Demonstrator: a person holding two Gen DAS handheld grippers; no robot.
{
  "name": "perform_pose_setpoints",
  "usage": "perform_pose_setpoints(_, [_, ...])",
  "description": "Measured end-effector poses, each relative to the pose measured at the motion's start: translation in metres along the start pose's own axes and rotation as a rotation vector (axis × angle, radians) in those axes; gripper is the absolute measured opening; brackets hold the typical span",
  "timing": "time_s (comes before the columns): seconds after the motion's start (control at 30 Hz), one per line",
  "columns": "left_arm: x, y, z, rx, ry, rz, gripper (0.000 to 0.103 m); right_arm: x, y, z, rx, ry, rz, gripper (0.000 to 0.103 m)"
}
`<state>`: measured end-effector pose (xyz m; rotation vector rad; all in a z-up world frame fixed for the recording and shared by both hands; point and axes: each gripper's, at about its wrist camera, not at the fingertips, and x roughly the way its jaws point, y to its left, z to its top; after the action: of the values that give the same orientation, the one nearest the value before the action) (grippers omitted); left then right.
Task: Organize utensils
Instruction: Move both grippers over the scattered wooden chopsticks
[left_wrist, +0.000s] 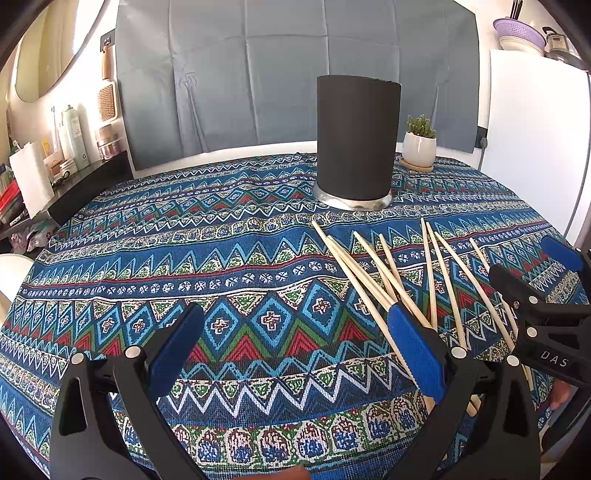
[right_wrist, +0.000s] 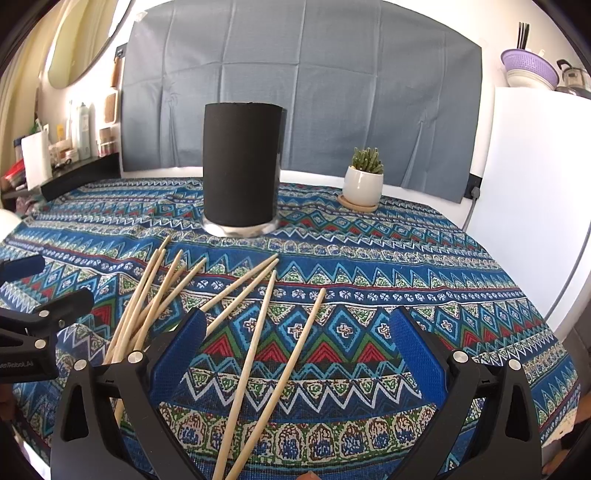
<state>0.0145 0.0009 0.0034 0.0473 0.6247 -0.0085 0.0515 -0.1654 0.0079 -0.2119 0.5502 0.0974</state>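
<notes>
Both claws spread wide, gripping nothing, left claw, right claw, grey backdrop at 12 o'clock, patterned tablecloth, black holder upright, chopsticks scattered before it, potted plant at 1 o'clock.

A home: patterned tablecloth, potted succulent, toiletries shelf, colander on fridge.

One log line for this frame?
left gripper: open, empty | right gripper: open, over chopsticks | holder: upright | none stowed visibly
</notes>
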Motion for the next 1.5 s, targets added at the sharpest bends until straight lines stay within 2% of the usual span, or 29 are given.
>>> perform_pose_setpoints(0.4, [0.0, -0.002, 0.001, 0.014, 0.019, -0.009, 0.097, 0.0, 0.003, 0.0, -0.017, -0.003, -0.008, 0.095])
perform_pose_setpoints(0.63, [0.006, -0.003, 0.003, 0.033, 0.066, -0.034, 0.097, 0.003, 0.004, 0.0, -0.026, 0.012, -0.008, 0.095])
perform_pose_setpoints(0.87, [0.021, 0.003, 0.01, -0.01, 0.155, -0.064, 0.097, 0.015, -0.004, 0.003, 0.01, 0.093, 0.076, 0.095])
perform_pose_setpoints(1.03, [0.03, 0.0, 0.016, 0.011, 0.197, -0.062, 0.097, 0.027, -0.011, 0.004, 0.044, 0.169, 0.103, 0.095])
perform_pose_setpoints(1.33, [0.047, -0.004, 0.026, 0.041, 0.267, -0.031, 0.097, 0.042, -0.032, 0.01, 0.029, 0.244, -0.005, 0.095])
perform_pose_setpoints(1.5, [0.055, -0.001, 0.032, 0.02, 0.314, -0.053, 0.097, 0.058, -0.04, 0.012, 0.013, 0.298, -0.044, 0.095])
